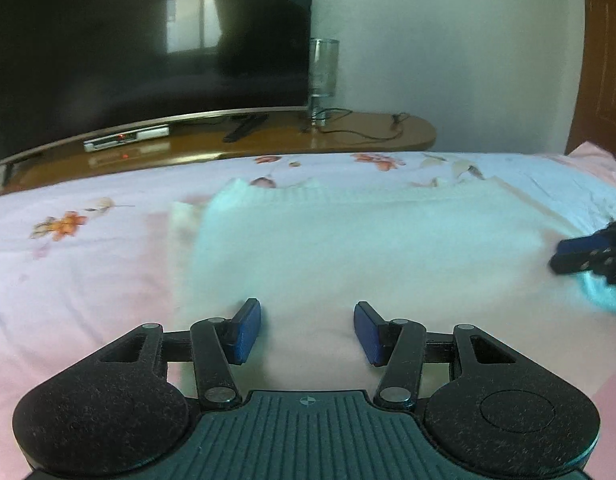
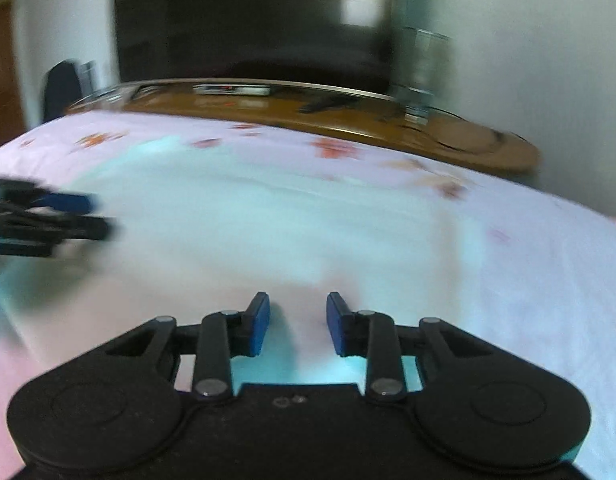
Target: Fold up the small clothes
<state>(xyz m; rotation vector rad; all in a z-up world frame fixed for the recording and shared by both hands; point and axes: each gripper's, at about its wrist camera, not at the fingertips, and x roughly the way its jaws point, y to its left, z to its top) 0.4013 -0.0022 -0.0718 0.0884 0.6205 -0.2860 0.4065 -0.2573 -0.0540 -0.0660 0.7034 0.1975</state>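
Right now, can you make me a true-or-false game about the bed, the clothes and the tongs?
1. A pale white-and-turquoise garment lies spread flat on the pink floral bedsheet. True.
2. The left tongs are squeezing the garment. False: their blue pads stand apart with nothing pinched.
3. A clear drinking glass stands on the brown wooden table beside the big black television. True.
4. The television shows a cartoon. False: its screen is dark, only reflecting a window.
5. The right tongs are lifting a red sock. False: nothing is between them.

Garment [image 1: 348, 240] lies on bed [image 1: 68, 280]; television [image 1: 128, 40] on shelf [image 1: 368, 136] behind.
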